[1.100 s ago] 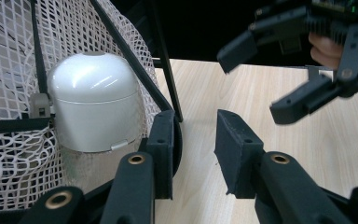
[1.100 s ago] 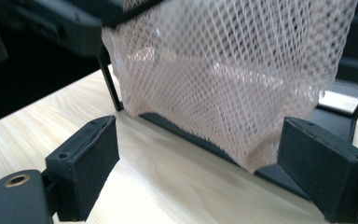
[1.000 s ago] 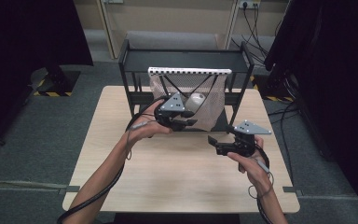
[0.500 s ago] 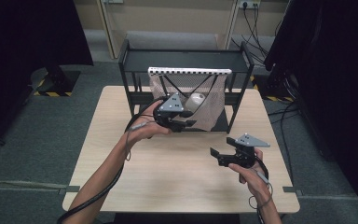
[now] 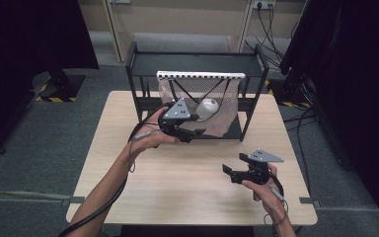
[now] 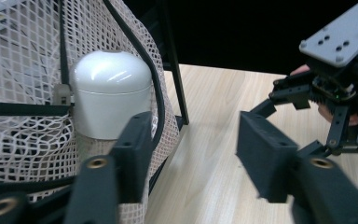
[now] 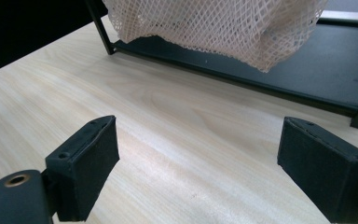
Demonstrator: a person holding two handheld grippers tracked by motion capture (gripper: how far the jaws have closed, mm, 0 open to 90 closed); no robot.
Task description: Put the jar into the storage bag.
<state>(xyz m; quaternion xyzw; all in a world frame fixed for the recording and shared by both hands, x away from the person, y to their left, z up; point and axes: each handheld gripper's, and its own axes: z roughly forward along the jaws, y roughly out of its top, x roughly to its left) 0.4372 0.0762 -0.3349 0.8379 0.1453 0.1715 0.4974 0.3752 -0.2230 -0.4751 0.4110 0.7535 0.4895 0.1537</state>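
A white rounded object lies inside a pale mesh net that hangs from a white bar in a black metal rack. My left gripper is at the net's front left side, open. Its jaws have just been opening. In the left gripper view one jaw stands against the mesh just below the white object, and nothing is pressed between the pads. My right gripper is low over the table's near right, open with only bare wood between its jaws.
The rack's black base plate lies under the sagging net, with thin posts at its corners. The wooden table stretches between the two hands. Dark curtains and floor cables surround the table.
My right gripper has sunk toward the tabletop and come nearer the person. My left hand has stayed at the net.
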